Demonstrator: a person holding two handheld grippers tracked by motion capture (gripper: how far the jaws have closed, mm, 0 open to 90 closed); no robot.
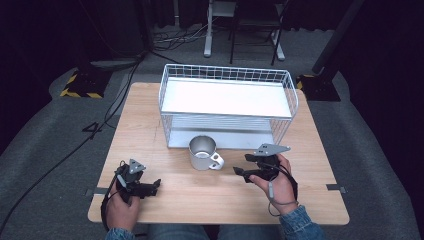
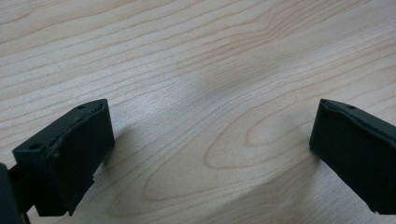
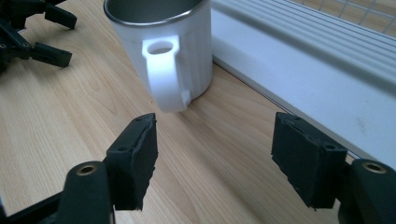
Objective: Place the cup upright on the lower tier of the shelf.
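Mug (image 1: 202, 151) on the table (image 1: 165, 150) before a wire rack (image 1: 227, 102).
Right gripper (image 1: 245, 165) gapes beside its handle; left gripper (image 1: 155, 186) open, empty.

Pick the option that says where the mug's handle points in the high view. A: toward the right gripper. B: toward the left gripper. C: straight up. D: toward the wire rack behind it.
A: in the high view the mug has its handle on the side of the right gripper, and the right gripper view looks straight at that handle.
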